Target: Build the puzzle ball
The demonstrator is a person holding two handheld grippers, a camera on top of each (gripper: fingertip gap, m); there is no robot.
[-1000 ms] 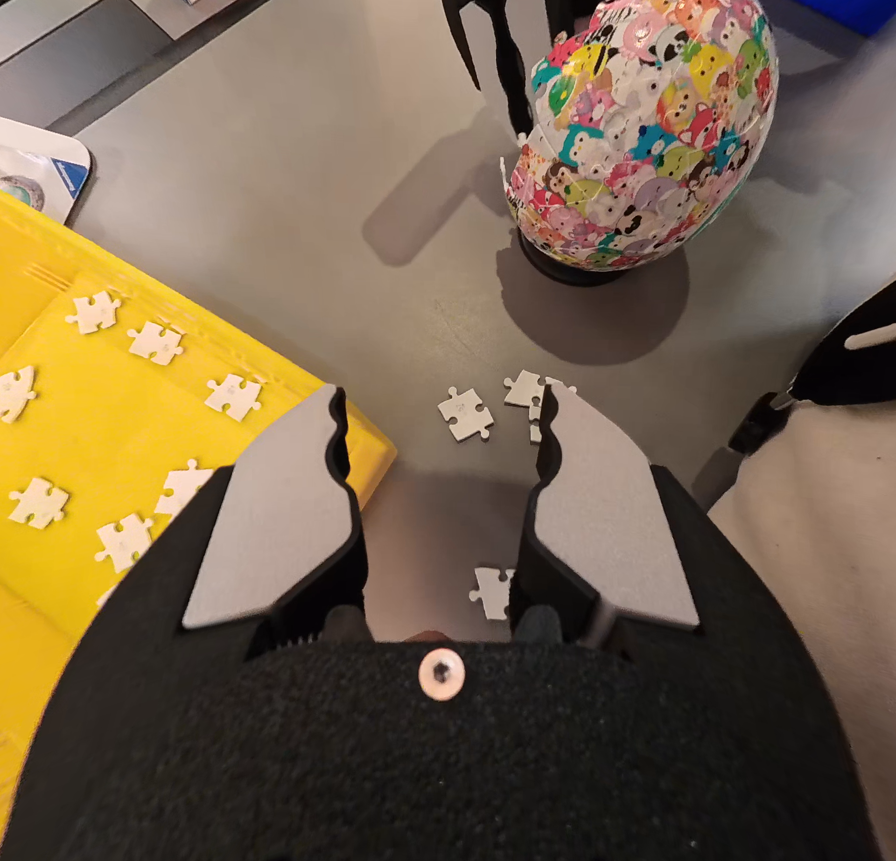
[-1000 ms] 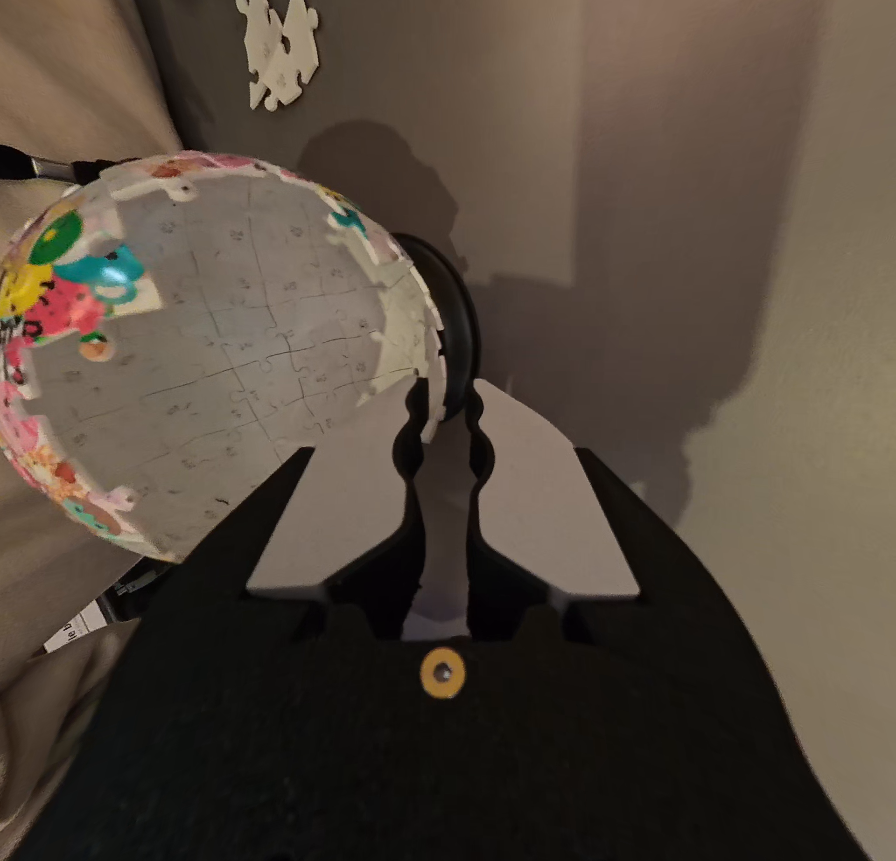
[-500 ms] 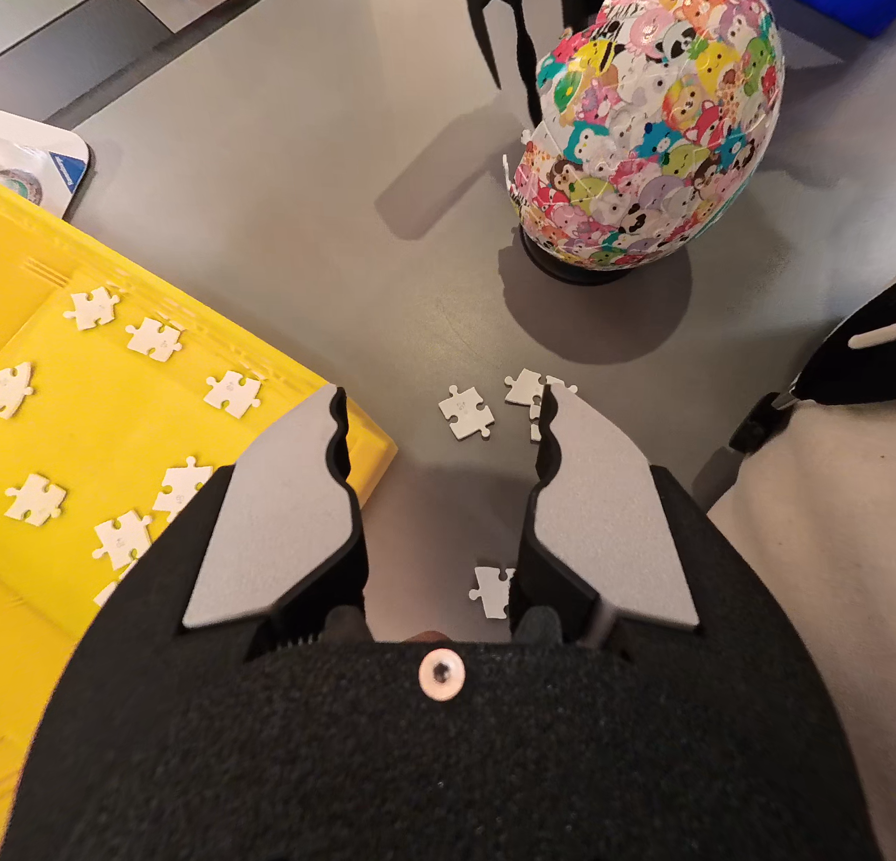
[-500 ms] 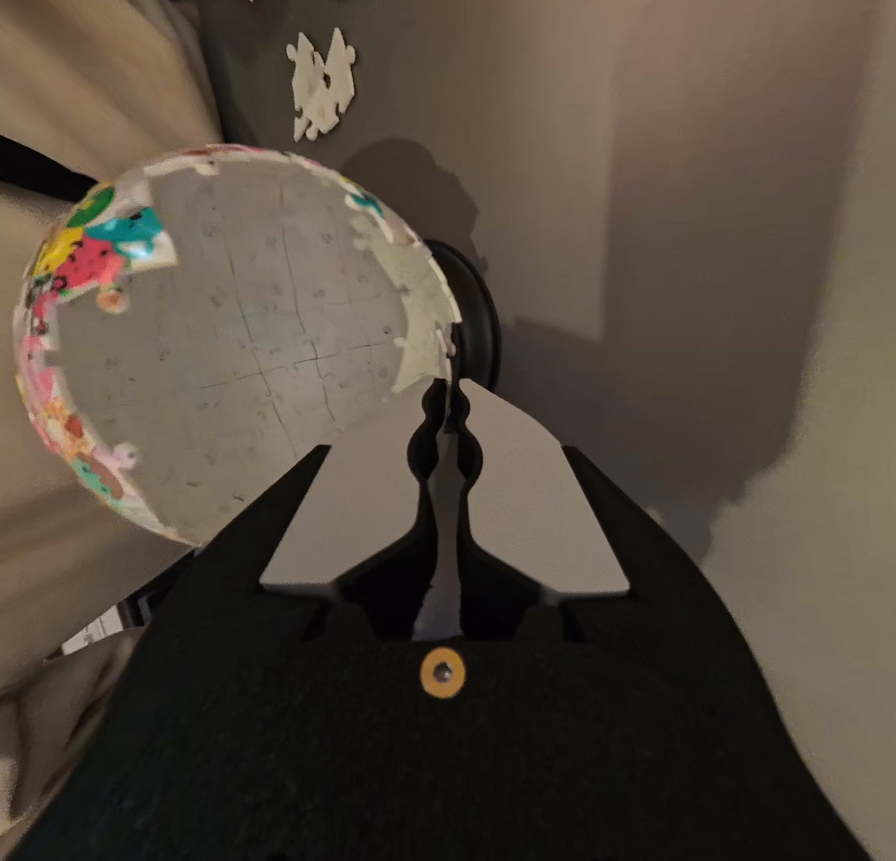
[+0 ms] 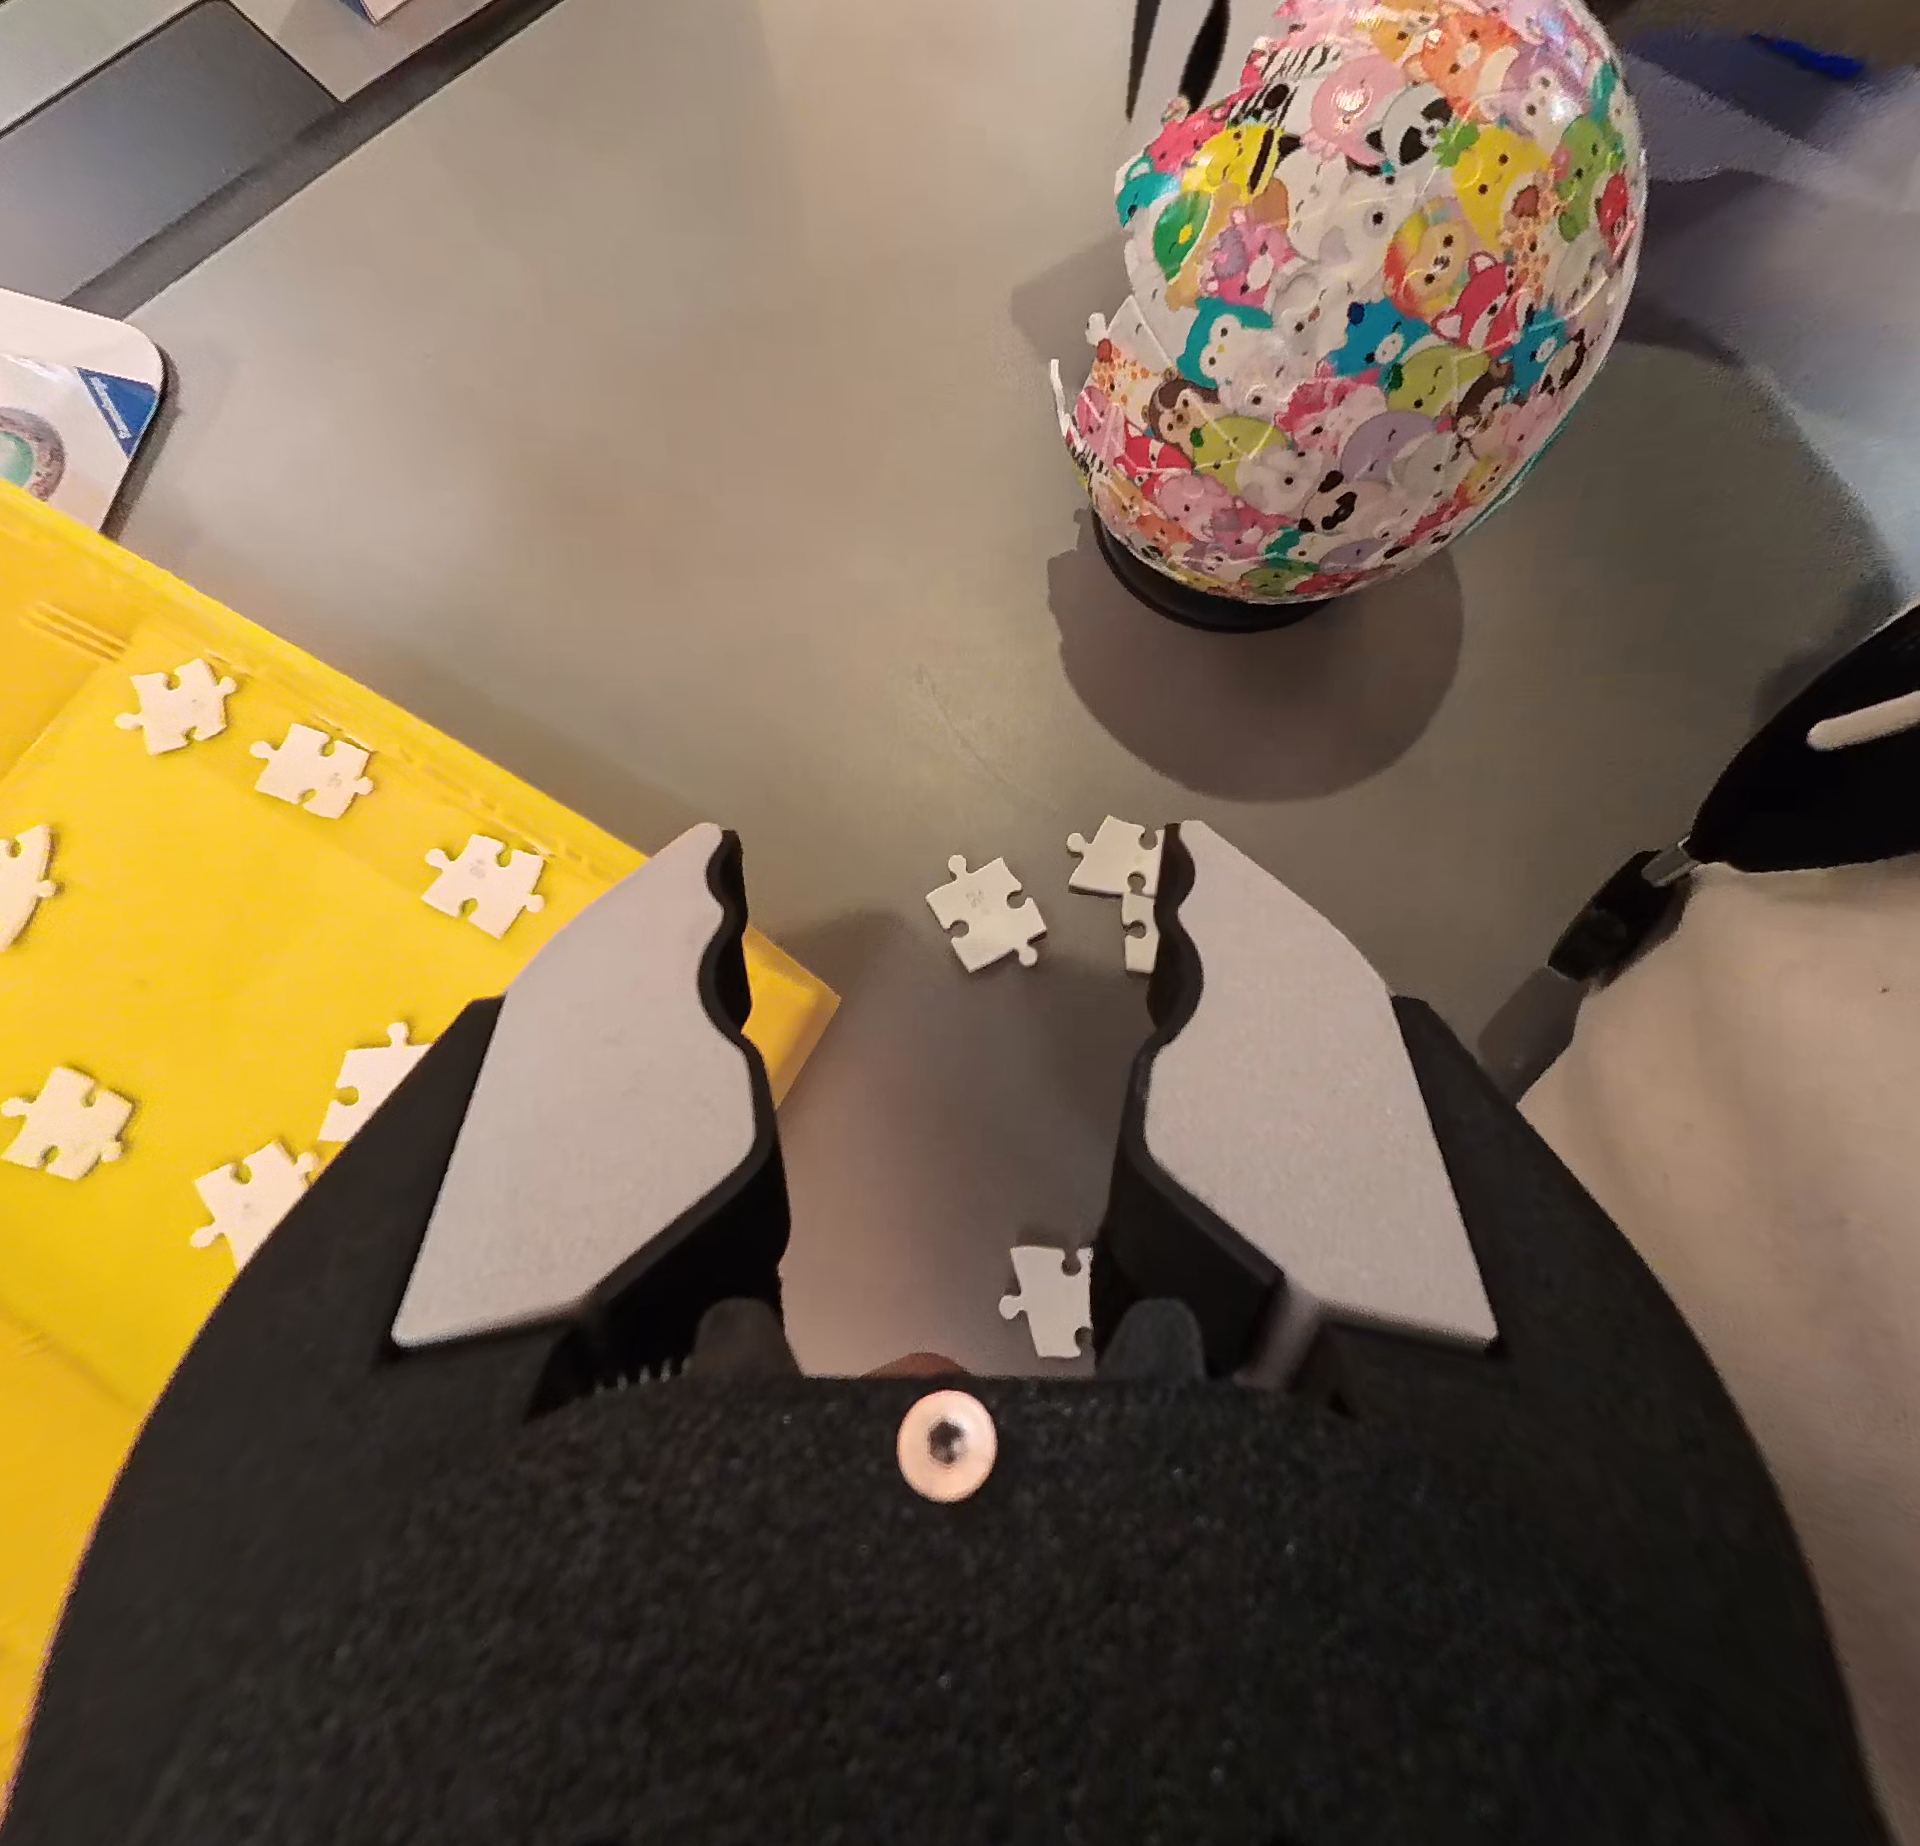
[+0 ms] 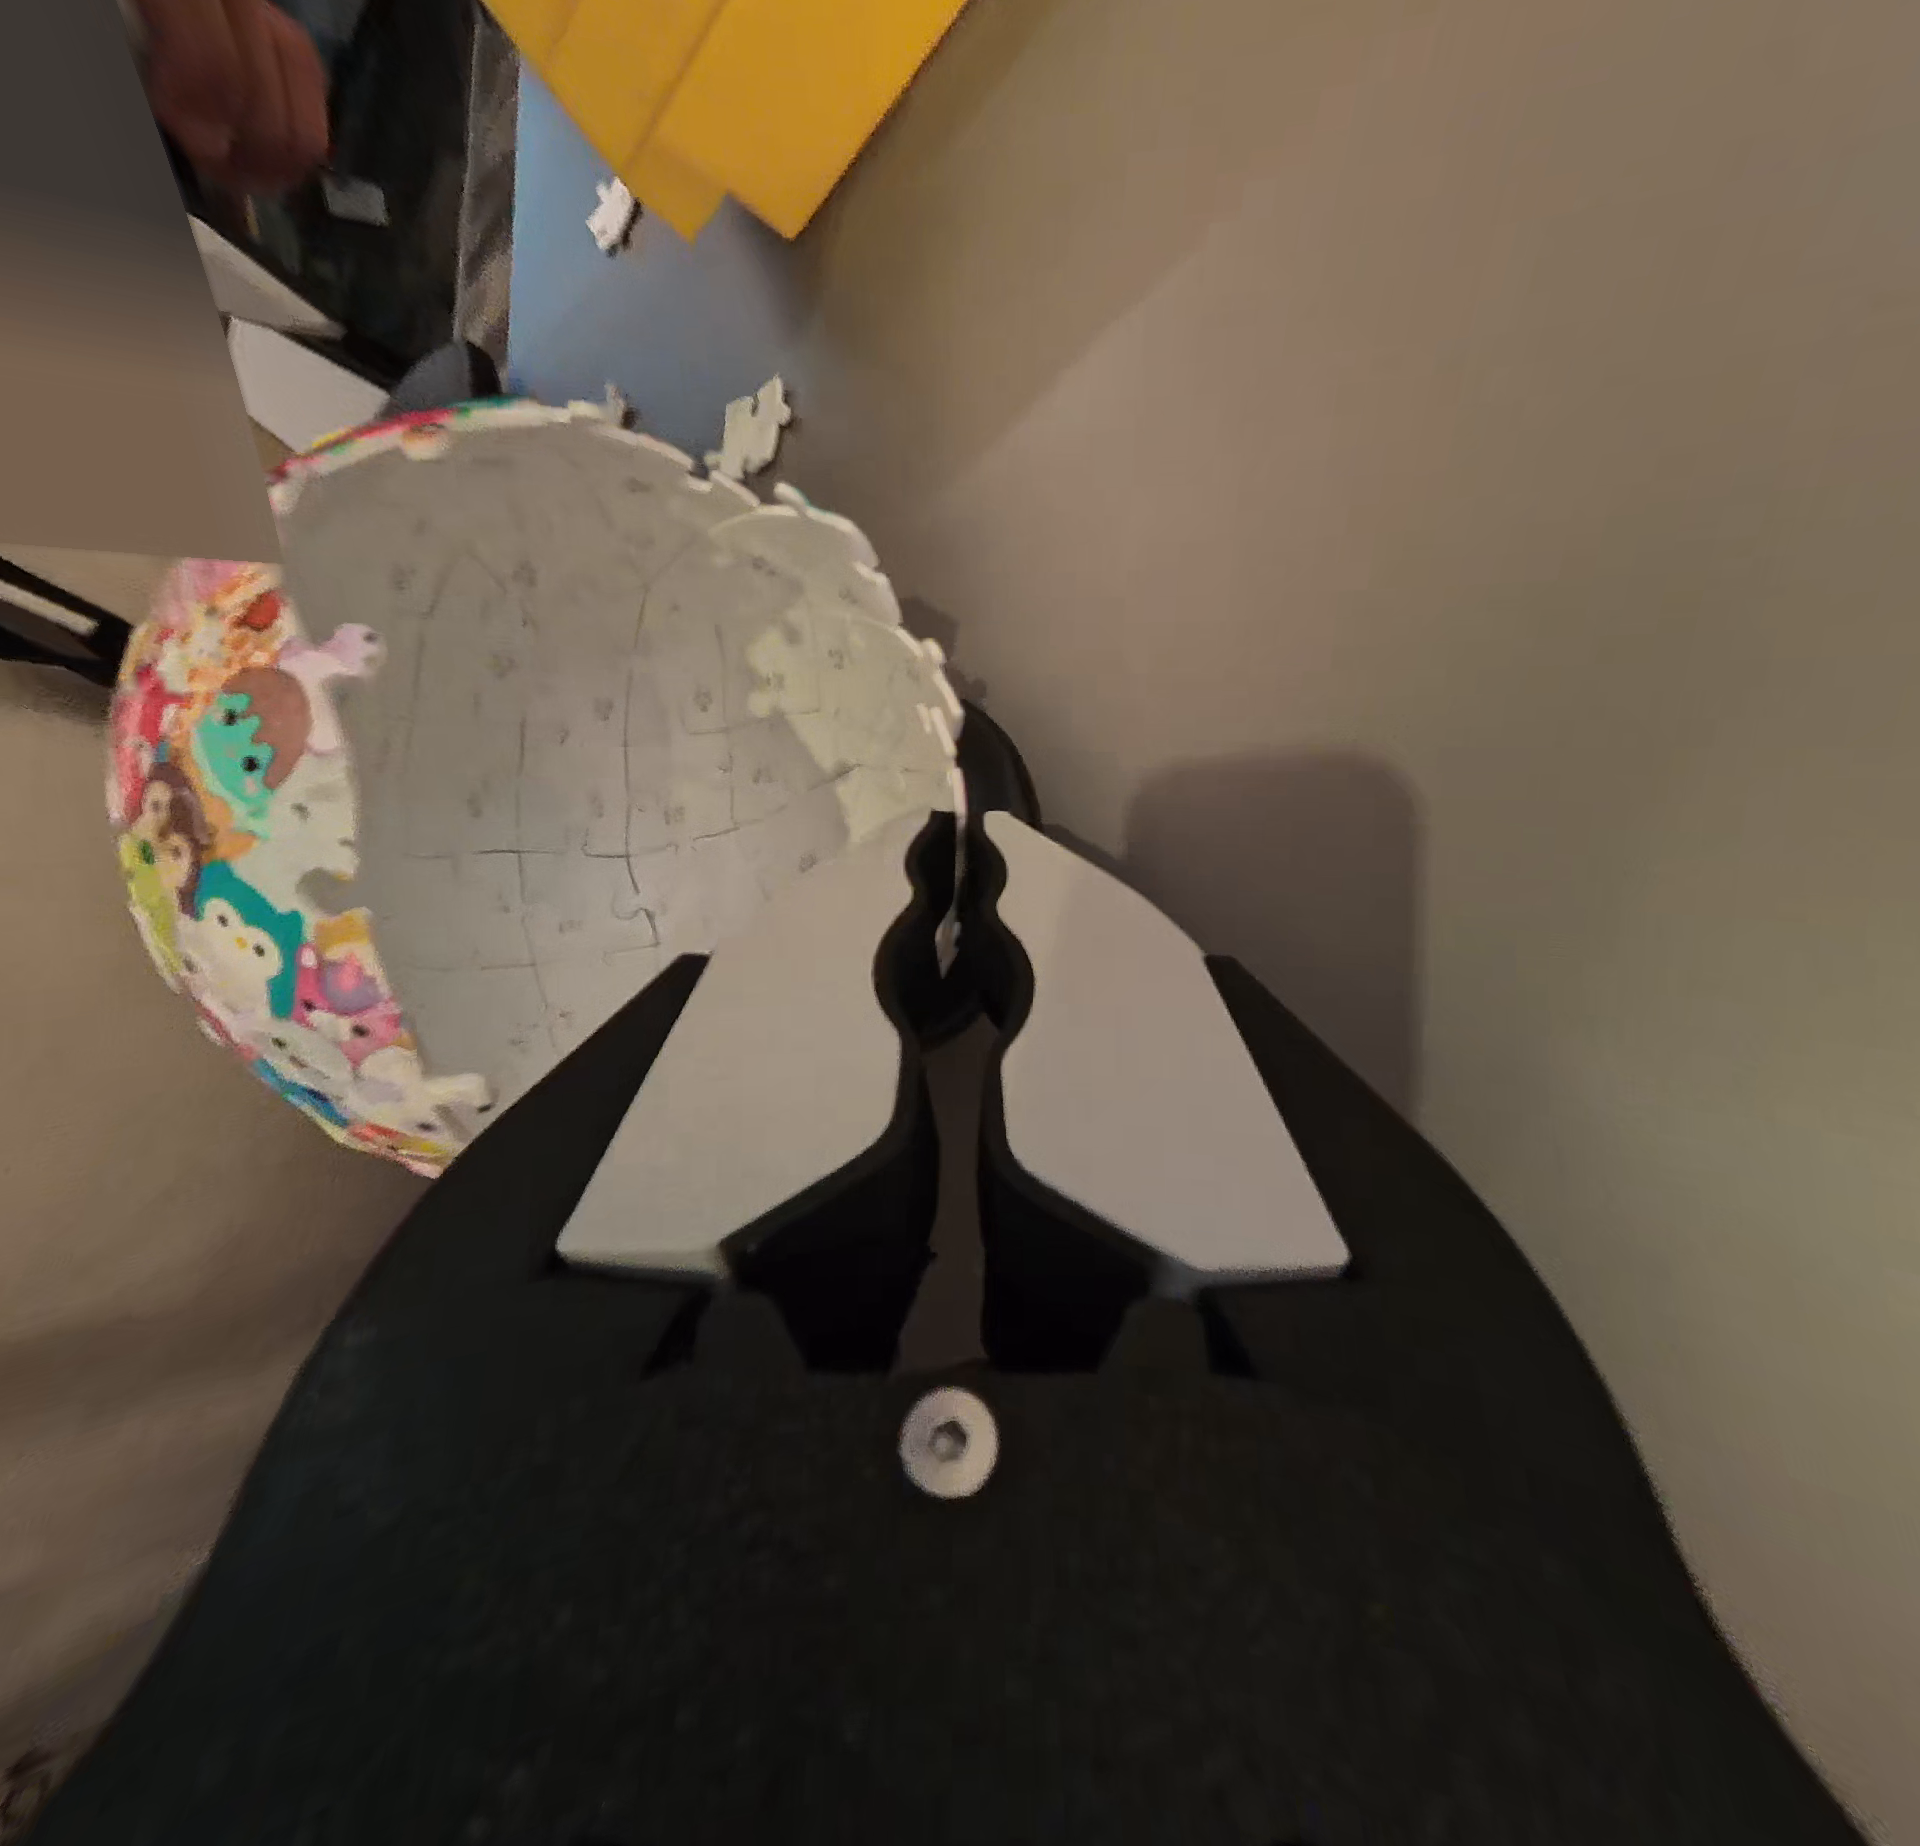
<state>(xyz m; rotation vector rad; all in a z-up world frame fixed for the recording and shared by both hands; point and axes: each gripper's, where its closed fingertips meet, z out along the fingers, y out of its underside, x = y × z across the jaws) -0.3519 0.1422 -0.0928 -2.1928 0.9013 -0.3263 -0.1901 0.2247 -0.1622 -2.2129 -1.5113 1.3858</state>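
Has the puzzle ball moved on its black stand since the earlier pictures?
Yes. In the left wrist view the puzzle ball has tilted away from the loose pieces, while its black stand stays.

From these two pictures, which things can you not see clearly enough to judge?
- Right hand-held gripper: right wrist view, blurred; the ball's white edge lies between the nearly closed tips, grip uncertain.
- Puzzle ball: left wrist view shows only its printed outside; the missing section faces away.
- Black stand: mostly hidden beneath the ball.
- Loose pieces: partly behind the left hand-held gripper's finger.
- Yellow tray: cut off by the left edge.
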